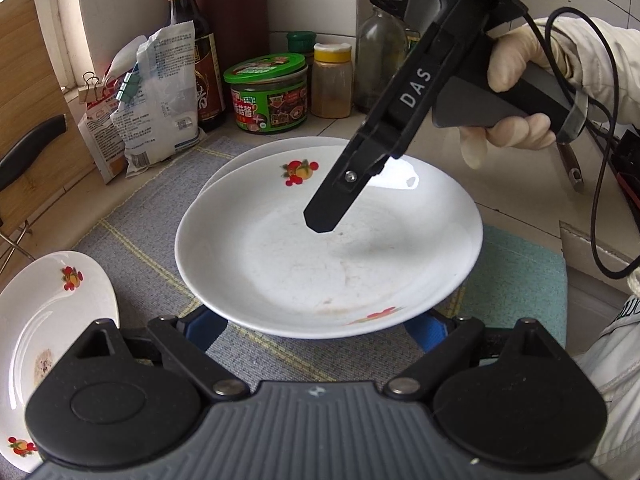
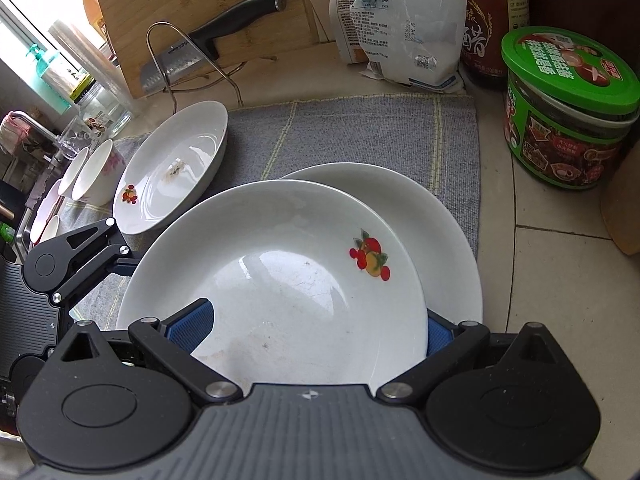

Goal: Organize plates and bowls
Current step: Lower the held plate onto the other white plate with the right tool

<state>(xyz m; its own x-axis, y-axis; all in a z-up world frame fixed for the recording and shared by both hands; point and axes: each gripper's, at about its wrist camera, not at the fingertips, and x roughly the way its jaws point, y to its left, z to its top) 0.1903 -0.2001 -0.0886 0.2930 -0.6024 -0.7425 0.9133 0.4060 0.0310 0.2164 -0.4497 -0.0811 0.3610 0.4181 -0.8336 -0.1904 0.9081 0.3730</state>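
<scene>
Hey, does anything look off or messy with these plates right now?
Yes. The top plate sits off-centre on the plate beneath, overhanging it, and shows dried smears. The separate plate on the left has a brownish residue spot.

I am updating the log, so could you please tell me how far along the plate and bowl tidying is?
Done: one fruit-patterned plate lies over a second plate. In hand: the left gripper and right gripper, both open, are at that top plate's rim. Left: a third plate lies apart, and the bowls stand beyond it.
</scene>
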